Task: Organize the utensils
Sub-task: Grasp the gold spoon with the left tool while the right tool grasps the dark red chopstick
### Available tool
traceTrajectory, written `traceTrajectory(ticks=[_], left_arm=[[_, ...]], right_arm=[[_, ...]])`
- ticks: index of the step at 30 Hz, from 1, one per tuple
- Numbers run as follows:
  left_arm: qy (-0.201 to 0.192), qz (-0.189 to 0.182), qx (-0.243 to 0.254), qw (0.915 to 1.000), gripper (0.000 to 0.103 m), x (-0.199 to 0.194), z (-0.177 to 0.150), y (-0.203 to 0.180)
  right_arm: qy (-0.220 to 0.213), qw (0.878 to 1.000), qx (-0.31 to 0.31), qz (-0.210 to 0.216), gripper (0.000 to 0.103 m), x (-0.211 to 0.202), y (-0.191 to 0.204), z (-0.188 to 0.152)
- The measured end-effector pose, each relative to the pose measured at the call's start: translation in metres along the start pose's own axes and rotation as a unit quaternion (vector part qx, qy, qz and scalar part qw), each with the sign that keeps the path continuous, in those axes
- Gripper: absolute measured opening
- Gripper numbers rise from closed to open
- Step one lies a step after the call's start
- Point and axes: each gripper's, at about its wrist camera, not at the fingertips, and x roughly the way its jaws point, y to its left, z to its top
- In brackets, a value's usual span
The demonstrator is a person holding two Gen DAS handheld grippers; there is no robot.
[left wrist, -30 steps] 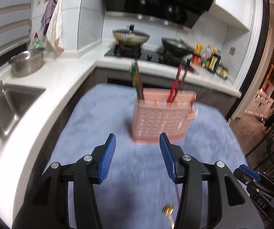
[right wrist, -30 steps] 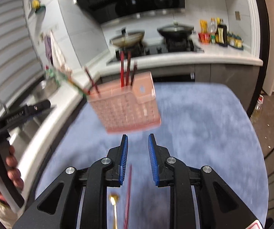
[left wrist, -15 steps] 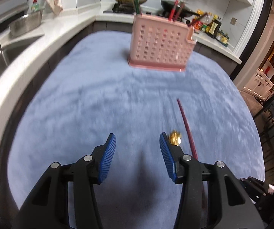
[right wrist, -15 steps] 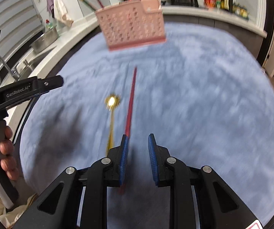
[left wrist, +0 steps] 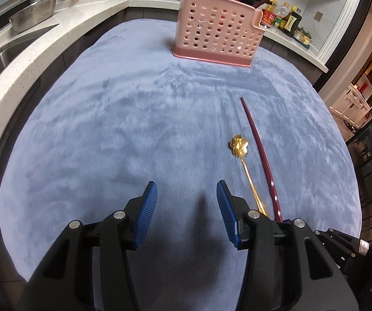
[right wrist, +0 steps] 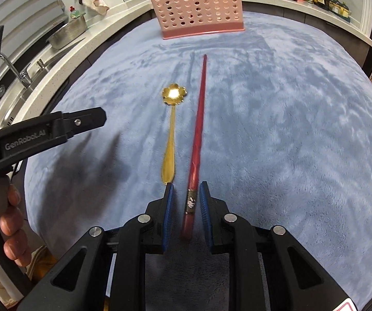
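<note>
Right wrist — one red chopstick [right wrist: 197, 134], one gold spoon [right wrist: 171, 129], one holder [right wrist: 196, 5].

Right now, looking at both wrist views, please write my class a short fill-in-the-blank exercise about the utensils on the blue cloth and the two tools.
1. The red chopstick lies between the fingers of the ____ tool.
2. The gold spoon has a bowl shaped like a ____.
3. The pink utensil holder stands at the far end of the blue ____.
4. The left tool is open and holds ____.

Missing words: right; flower; cloth; nothing
</note>
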Motion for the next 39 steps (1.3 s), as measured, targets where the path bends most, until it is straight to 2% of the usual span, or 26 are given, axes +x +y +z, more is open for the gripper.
traceTrajectory(ticks=[4, 9, 11, 13, 14, 22, 26, 30, 35, 37, 39], left_arm=[[0.006, -0.001, 0.005, 1.0, 0.045, 0.002, -0.003, -0.002], [0.013, -0.007, 0.012, 0.9998, 0.045, 0.004, -0.005, -0.007], [0.016, -0.012, 0.014, 0.9997, 0.046, 0.005, -0.006, -0.01], [0.019, -0.016, 0.018, 0.9995, 0.055, 0.006, -0.007, -0.016], [0.017, -0.019, 0.022, 0.9994, 0.056, 0.006, -0.007, -0.019], [0.041, -0.055, 0.056, 0.9961, 0.057, 0.017, -0.012, -0.052], [0.051, -0.047, 0.078, 0.9945, 0.056, 0.03, -0.017, -0.065], [0.049, -0.034, 0.095, 0.9937, 0.05, 0.035, -0.024, -0.071], [0.038, -0.026, 0.103, 0.9936, 0.025, 0.034, -0.026, -0.065], [0.037, -0.029, 0.099, 0.9939, 0.01, 0.032, -0.025, -0.06], [0.037, -0.038, 0.093, 0.9942, 0.01, 0.031, -0.024, -0.056]], right_arm=[[-0.002, 1.0, 0.0, -0.003, 0.009, 0.0, -0.002, -0.001], [-0.013, 1.0, 0.008, -0.012, 0.007, -0.004, -0.007, -0.001], [-0.019, 1.0, 0.017, -0.017, 0.007, -0.006, -0.013, 0.0], [-0.023, 0.999, 0.026, -0.025, 0.007, -0.008, -0.022, 0.001], [-0.025, 0.999, 0.031, -0.028, 0.007, -0.009, -0.026, 0.001], [-0.037, 0.997, 0.056, -0.04, 0.007, -0.02, -0.047, 0.003], [-0.039, 0.996, 0.064, -0.041, 0.007, -0.022, -0.052, 0.001], [-0.036, 0.996, 0.067, -0.039, 0.007, -0.021, -0.053, -0.002], [-0.034, 0.996, 0.068, -0.036, 0.007, -0.019, -0.051, -0.004], [-0.034, 0.997, 0.068, -0.035, 0.007, -0.019, -0.051, -0.004], [-0.034, 0.997, 0.066, -0.035, 0.007, -0.019, -0.05, -0.004]])
